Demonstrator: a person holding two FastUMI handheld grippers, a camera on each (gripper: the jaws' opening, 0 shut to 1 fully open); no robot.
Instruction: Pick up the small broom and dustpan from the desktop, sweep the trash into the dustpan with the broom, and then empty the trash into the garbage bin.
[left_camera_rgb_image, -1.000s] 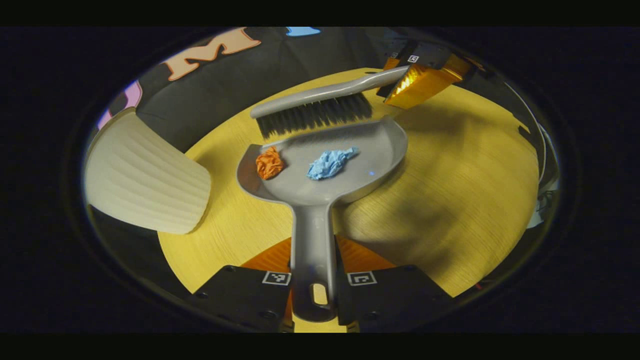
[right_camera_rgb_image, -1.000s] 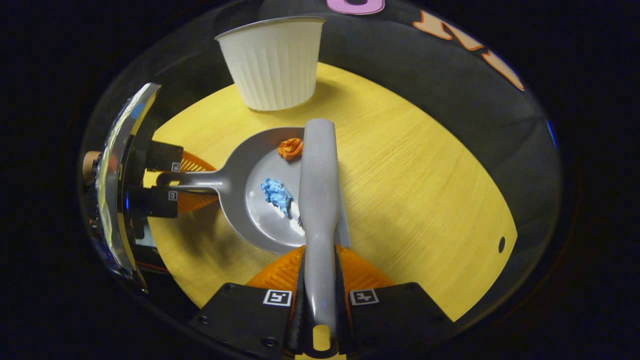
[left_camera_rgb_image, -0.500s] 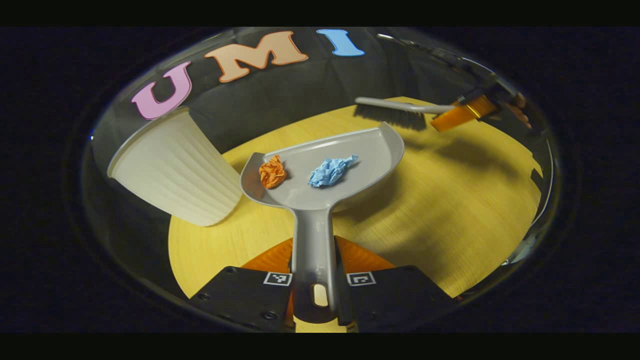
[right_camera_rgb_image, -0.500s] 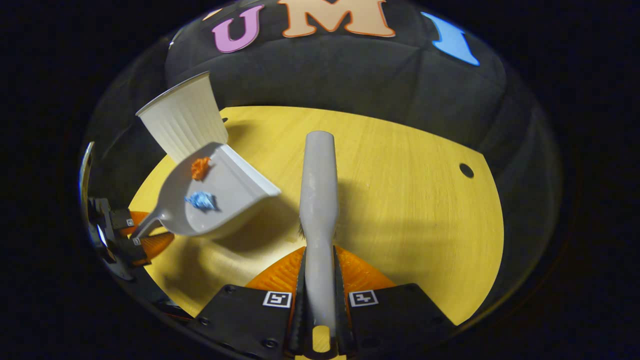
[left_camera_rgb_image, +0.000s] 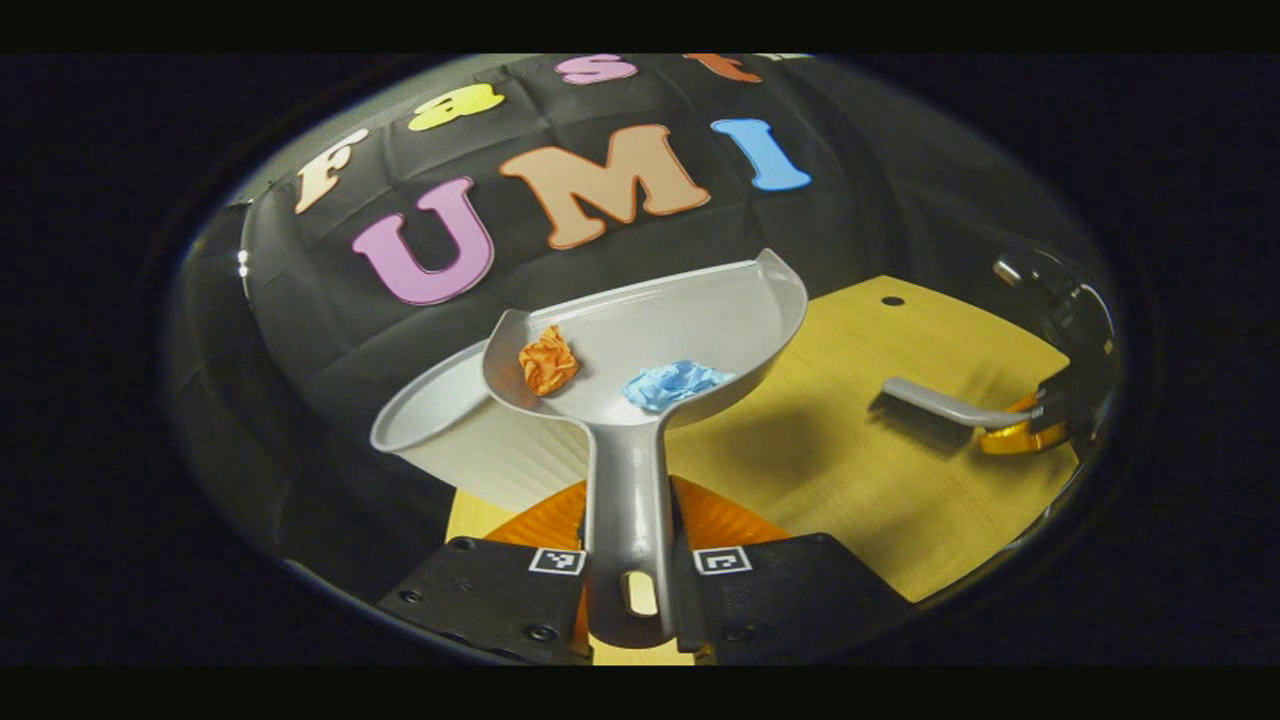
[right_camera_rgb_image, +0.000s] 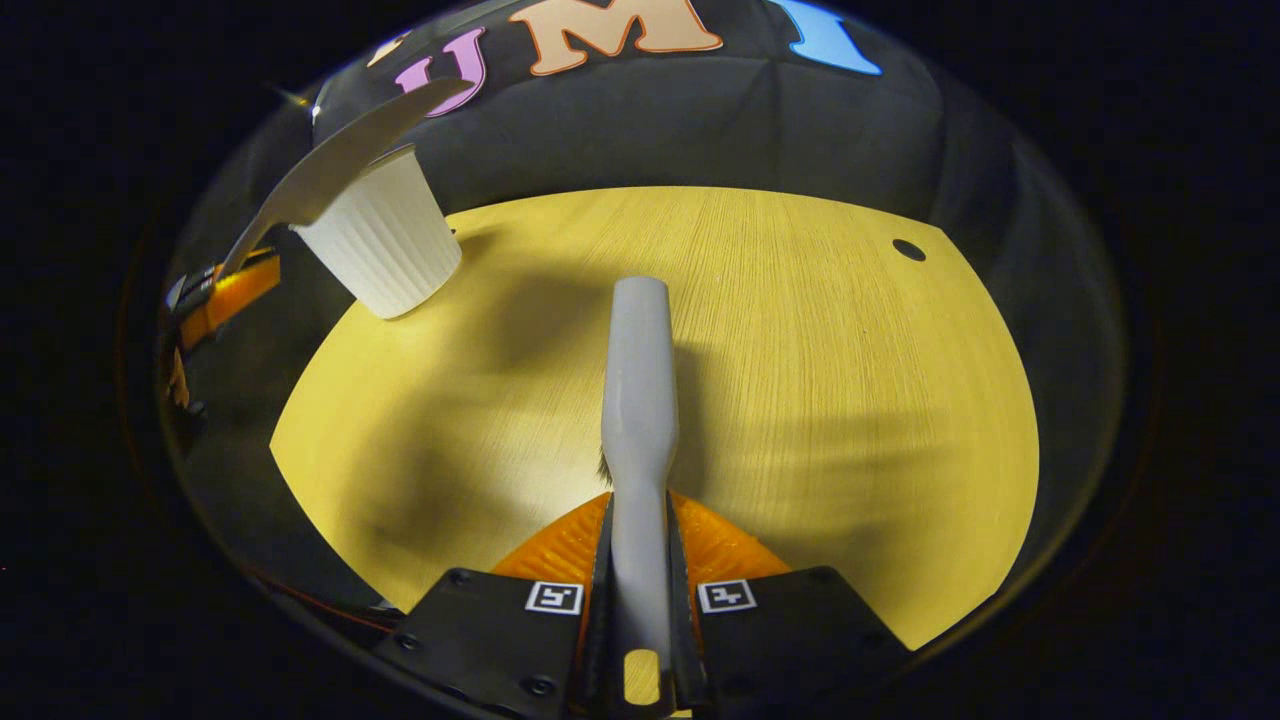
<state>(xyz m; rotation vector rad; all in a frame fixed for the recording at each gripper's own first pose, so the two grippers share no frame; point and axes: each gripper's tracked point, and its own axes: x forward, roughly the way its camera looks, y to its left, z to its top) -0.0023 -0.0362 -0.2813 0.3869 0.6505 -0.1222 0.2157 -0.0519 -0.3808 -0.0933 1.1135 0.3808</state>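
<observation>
I've got the dustpan (left_camera_rgb_image: 640, 335) over the bin (left_camera_rgb_image: 450, 440), left hand-held gripper (left_camera_rgb_image: 628, 575) pinching its handle; both paper scraps (orange, blue) aboard. Next: tip forward. Right hand-held gripper (right_camera_rgb_image: 640, 600) clamps the broom (right_camera_rgb_image: 638, 400), well clear of the bin.

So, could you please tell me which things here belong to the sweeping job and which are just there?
Part of the job:
- dustpan
- orange paper scrap
- blue paper scrap
- broom
- white ribbed bin

Just there:
- yellow desktop
- hole in the desktop
</observation>
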